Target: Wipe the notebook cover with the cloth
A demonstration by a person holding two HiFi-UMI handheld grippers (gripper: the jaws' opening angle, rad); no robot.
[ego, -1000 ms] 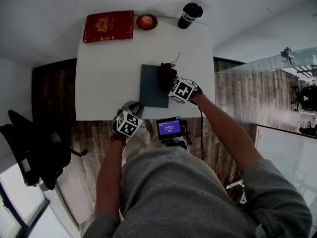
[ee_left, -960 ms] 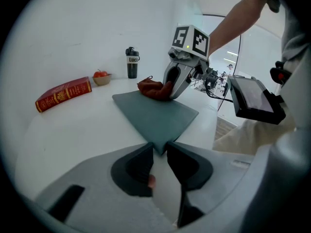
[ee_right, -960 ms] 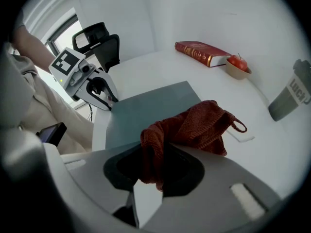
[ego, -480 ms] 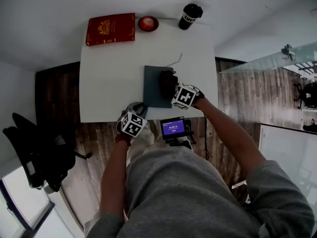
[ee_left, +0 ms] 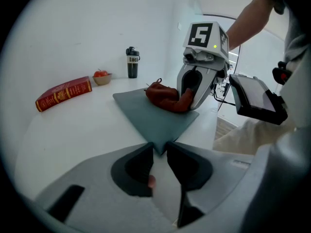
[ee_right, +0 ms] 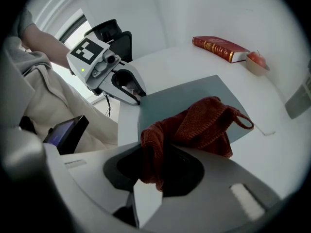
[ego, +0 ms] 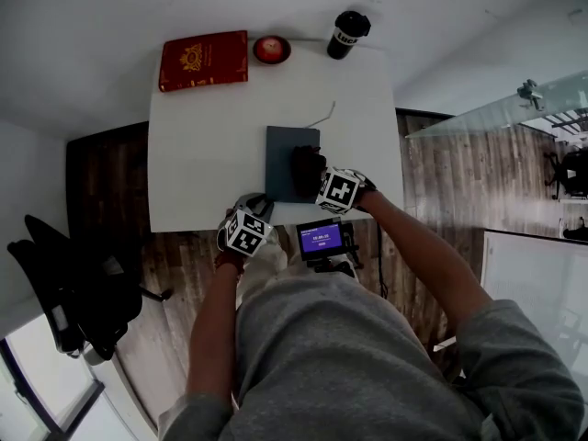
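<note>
White table (ego: 202, 154), notebook (ego: 278, 159) partly under cloth (ego: 308, 168)

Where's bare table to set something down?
Widest bare patch: left half of the table, between the red book and the near edge, left of the notebook. Smaller gap between notebook and tumbler. Crowded: near right, where left gripper, right gripper and cloth meet the notebook.

One notebook (ego: 280, 159), one cloth (ego: 307, 165), one red book (ego: 203, 61), one bowl (ego: 272, 50), one bottle (ego: 347, 33)
</note>
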